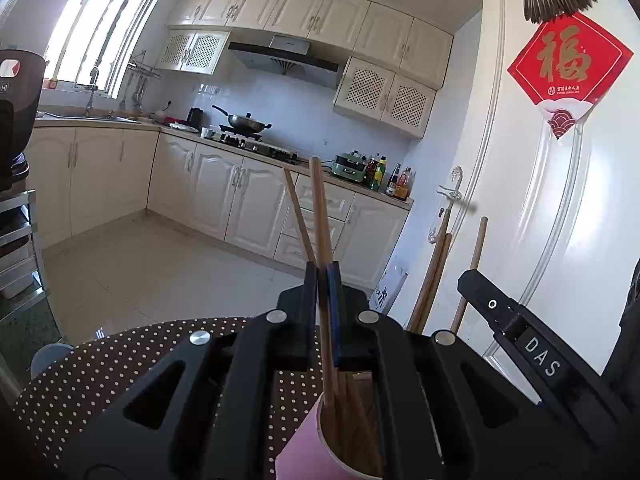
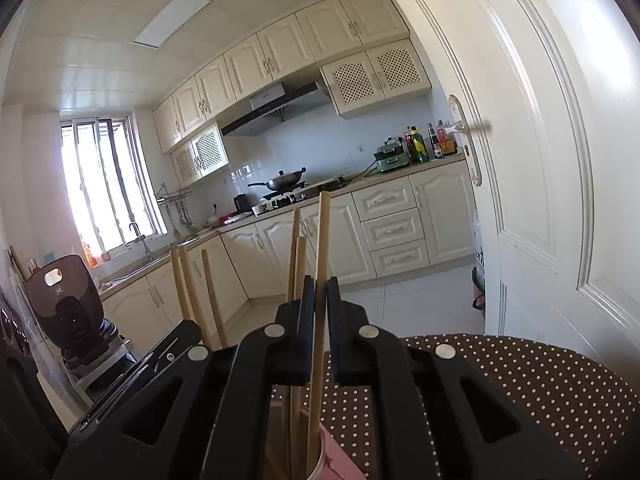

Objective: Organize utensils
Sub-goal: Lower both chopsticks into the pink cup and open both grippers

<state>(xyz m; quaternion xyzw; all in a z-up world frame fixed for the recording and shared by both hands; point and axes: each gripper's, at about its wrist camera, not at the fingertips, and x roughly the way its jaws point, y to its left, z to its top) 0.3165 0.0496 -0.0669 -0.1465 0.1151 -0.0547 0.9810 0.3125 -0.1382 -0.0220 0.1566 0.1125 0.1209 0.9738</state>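
a: two grippers, and each of yours is pinched tight on one chopstick. your left gripper (image 1: 322, 280) clamps a darker chopstick (image 1: 320, 216) that runs down into the pink cup (image 1: 308, 448). your right gripper (image 2: 318, 294) clamps a pale chopstick (image 2: 322, 248) whose lower end sits inside the second pink cup (image 2: 336, 460).

b: how much room do i have?

a: both cups stand on the dotted tablecloth (image 1: 100, 368), right under your jaws. the table's round edge lies just past the fingertips; beyond it the tiled floor (image 1: 160, 264) is open as far as the cabinets (image 1: 224, 196). the white door (image 1: 560, 200) stands close on the right.

b: counts?

a: in the left view, one more loose stick crosses behind the held one above the jaws, and several sit in the cup, too bunched to count. in the right view, two more pale sticks stand just left of the held one.

b: what does one view give that the other doesn't?

a: the left view shows your right gripper's side with three sticks rising beyond it; the right view shows three darker sticks at your left gripper's place. only the left view shows down into a cup.
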